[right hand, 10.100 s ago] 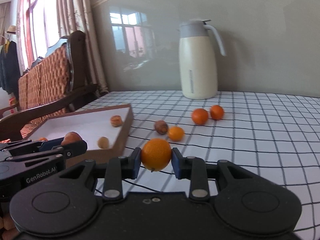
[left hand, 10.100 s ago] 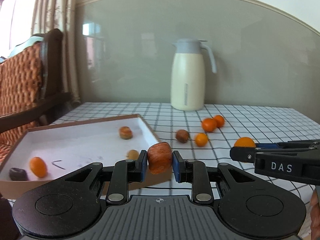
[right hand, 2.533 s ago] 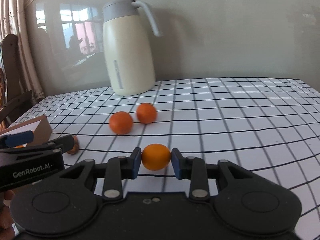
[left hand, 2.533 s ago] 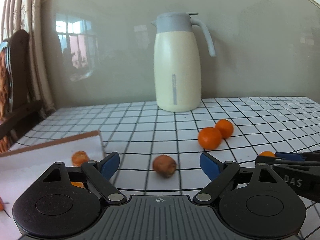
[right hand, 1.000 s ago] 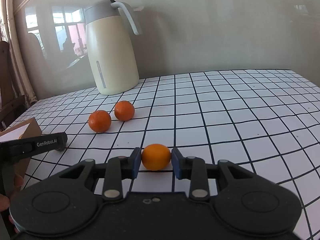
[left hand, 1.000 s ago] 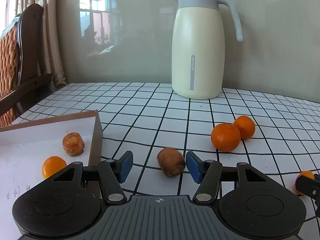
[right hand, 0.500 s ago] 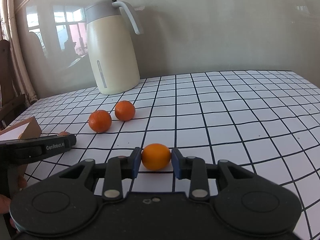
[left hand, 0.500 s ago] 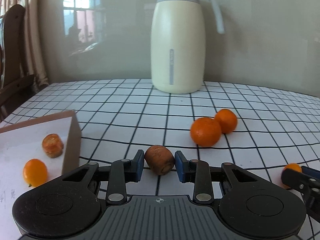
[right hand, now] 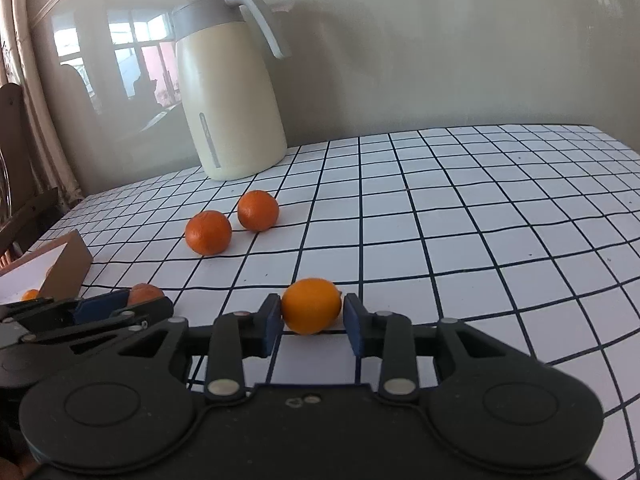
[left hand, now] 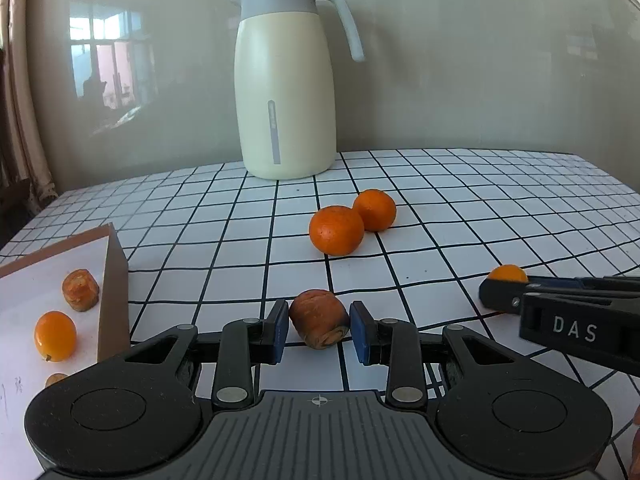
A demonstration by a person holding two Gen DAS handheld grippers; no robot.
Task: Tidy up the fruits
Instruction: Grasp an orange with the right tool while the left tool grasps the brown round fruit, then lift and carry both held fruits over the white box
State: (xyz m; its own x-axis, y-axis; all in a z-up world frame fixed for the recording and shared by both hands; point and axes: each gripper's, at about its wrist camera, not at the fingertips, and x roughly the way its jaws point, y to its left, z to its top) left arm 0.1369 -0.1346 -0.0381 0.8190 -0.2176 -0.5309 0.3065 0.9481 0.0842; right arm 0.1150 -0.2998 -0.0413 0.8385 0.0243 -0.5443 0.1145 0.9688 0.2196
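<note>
My left gripper [left hand: 319, 322] is shut on a wrinkled brown fruit [left hand: 319, 317], low over the checked tablecloth. My right gripper [right hand: 311, 314] is shut on a small orange kumquat [right hand: 311, 305], also close to the cloth; it shows at the right of the left wrist view [left hand: 507, 273]. Two tangerines [left hand: 337, 230] [left hand: 375, 210] lie touching each other further back. The cardboard tray [left hand: 113, 276] at the left holds a kumquat [left hand: 55, 335] and a brown fruit piece [left hand: 80, 290].
A cream thermos jug [left hand: 285, 88] stands at the back by the glossy wall. A wooden chair [right hand: 16, 168] stands at the far left. The table's right edge [right hand: 616, 142] is near the wall corner.
My left gripper's jaws closed from wide open onto the brown fruit on the cloth. My right gripper kept its hold on the kumquat and stayed near the same spot.
</note>
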